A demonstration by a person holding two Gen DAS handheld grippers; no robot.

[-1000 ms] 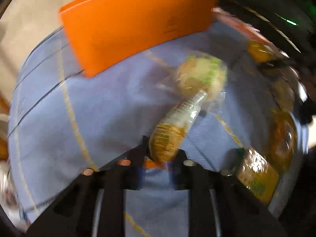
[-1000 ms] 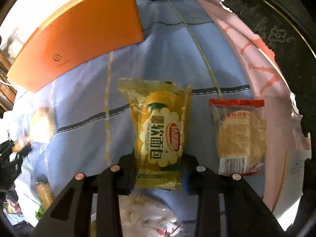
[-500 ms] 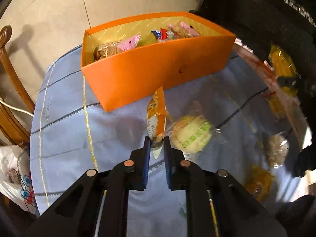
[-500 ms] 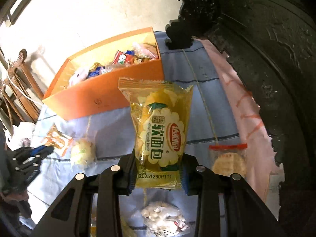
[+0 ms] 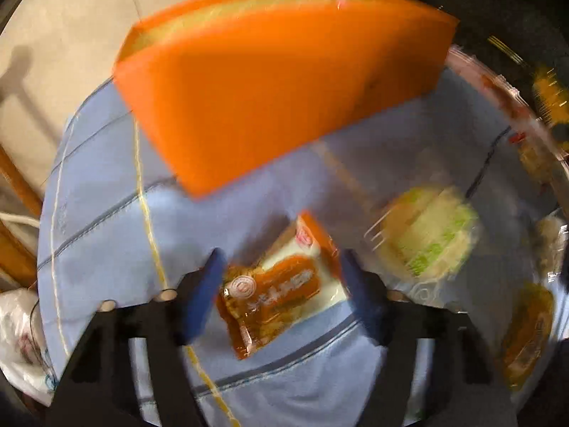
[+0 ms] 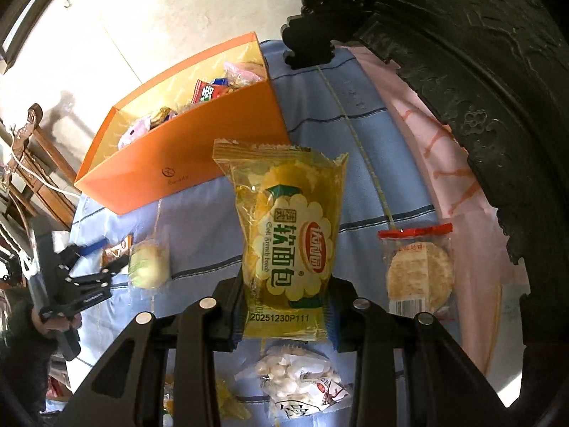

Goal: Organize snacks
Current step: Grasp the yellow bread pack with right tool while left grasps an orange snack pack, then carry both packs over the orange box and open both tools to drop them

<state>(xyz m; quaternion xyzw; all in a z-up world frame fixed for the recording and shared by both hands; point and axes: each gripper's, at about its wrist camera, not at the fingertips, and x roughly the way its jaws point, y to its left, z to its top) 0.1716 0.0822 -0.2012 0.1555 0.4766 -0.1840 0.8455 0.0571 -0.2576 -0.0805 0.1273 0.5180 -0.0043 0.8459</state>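
Bread pack [image 6: 284,245]: light, soft, crushable; right tongs [image 6: 284,316] pinch its lower seam. Left tongs [image 5: 281,284] opening, straddling orange packet [image 5: 277,288], untouched.

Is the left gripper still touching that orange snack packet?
Apart. In the left wrist view the left gripper is opening, and blue cloth shows between each pad and the orange snack packet.

snacks [image 6: 227,82] in box [image 6: 185,163], box on tablecloth [image 6: 355,114]
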